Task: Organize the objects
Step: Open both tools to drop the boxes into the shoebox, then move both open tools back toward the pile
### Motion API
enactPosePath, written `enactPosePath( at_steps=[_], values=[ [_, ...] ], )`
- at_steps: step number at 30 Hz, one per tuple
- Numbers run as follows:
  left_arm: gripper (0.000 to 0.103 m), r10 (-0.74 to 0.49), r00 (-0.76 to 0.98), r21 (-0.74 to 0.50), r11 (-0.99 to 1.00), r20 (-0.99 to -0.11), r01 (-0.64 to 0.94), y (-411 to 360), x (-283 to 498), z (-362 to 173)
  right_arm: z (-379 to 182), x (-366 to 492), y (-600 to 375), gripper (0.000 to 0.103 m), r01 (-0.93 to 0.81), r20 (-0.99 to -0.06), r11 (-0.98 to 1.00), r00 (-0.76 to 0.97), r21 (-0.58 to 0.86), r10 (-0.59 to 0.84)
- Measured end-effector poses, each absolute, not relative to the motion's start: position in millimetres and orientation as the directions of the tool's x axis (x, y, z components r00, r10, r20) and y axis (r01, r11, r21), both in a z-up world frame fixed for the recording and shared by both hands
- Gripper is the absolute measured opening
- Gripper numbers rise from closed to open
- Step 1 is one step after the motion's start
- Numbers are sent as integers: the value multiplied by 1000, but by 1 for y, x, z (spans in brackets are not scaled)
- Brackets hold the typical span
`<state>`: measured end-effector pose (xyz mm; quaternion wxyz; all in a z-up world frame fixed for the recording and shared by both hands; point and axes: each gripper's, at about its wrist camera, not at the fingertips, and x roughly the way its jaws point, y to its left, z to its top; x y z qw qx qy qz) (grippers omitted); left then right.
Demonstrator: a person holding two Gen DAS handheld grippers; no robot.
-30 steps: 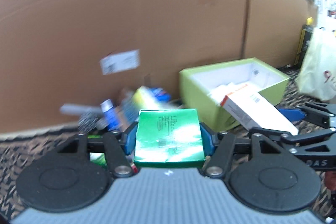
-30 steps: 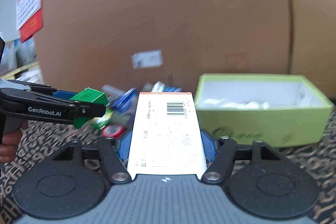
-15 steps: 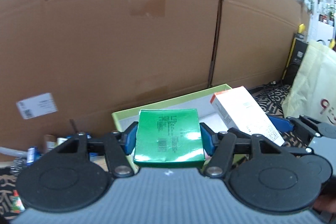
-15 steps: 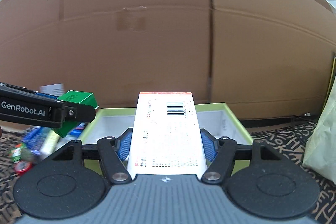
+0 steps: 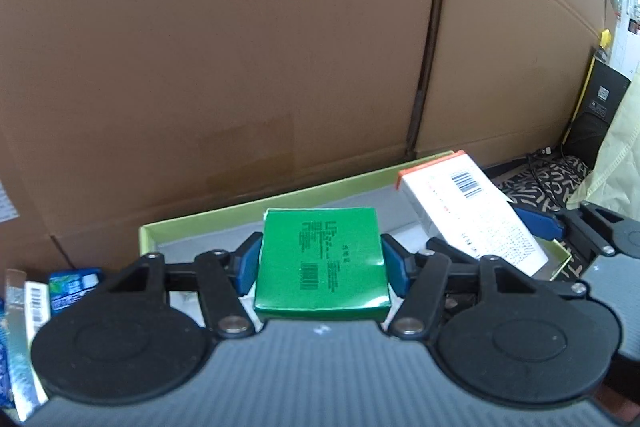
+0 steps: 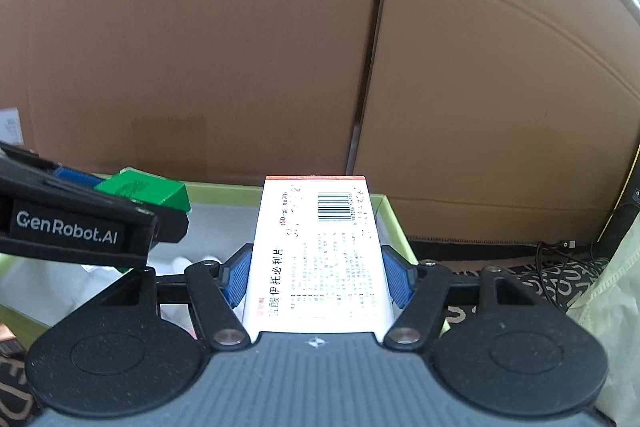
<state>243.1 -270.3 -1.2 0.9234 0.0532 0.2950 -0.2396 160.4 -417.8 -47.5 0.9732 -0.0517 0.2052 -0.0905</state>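
**Both boxes carried over the green tray**

Since a second ago, both grippers have swung away from the clutter pile, and the lime-green tray [image 5: 224,217] now fills the lower middle of each view instead of sitting off to the right.

At lower centre of the left wrist view, the left gripper [image 5: 322,263] is clamped on a green box [image 5: 322,267], its blue pads [image 5: 247,263] pressed against the box's two sides. The box sits in front of the tray's near rim, above its pale interior.

At lower centre of the right wrist view, the right gripper [image 6: 318,277] is clamped on a white medicine box [image 6: 316,259] with an orange end band and a barcode, held lengthwise over the tray's right part. The same white box shows at right of centre in the left view, tilted, just beside the green one but apart from it.

A cardboard wall [image 5: 280,47] fills the upper frame. Small blue and white packets [image 5: 68,285] lie at the lower left, outside the tray. A pale bag [image 6: 608,291] hangs at the lower right edge.
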Motion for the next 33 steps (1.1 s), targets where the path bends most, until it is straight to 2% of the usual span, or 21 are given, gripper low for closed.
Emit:
enactPosePath(
  at_steps=[2, 4, 5, 7, 9, 10, 14, 19, 24, 33],
  values=[
    [93, -433, 693, -39, 862, -576, 506, -269, 243, -5, -53, 165, -419, 72, 146, -411, 979, 891, -143, -192],
    [102, -425, 725, -23, 870, -541, 493, -261, 235, -4, -57, 174, -420, 77, 128, -477, 980, 859, -152, -186],
    [103, -427, 736, -17, 870, -525, 492, -256, 230, -1, -57, 173, -420, 77, 131, -493, 977, 848, -166, -197],
    [103, -439, 745, -23, 868, -502, 497, -244, 223, 8, -51, 163, -419, 77, 135, -471, 970, 855, -201, -216],
    [103, -441, 761, -50, 877, -476, 477, -229, 214, 20, -35, 146, -413, 78, 165, -402, 959, 881, -229, -247],
    [103, -452, 767, -68, 877, -455, 476, -220, 206, 26, -27, 134, -411, 82, 182, -365, 956, 894, -231, -259],
    [103, -456, 796, -63, 879, -398, 473, -192, 172, 43, -1, 79, -398, 96, 216, -219, 961, 943, -175, -251],
    [103, -405, 833, 1, 899, -377, 438, -157, 123, 42, 3, 30, -365, 100, 162, -147, 984, 974, -73, -171],
    [103, -376, 832, -40, 918, -407, 395, -111, 90, 23, -29, 30, -336, 100, 84, -173, 996, 982, 24, -79],
    [103, -244, 824, -94, 969, -512, 229, -20, 78, -23, -88, 24, -279, 100, -18, -332, 992, 941, 124, 59]
  ],
)
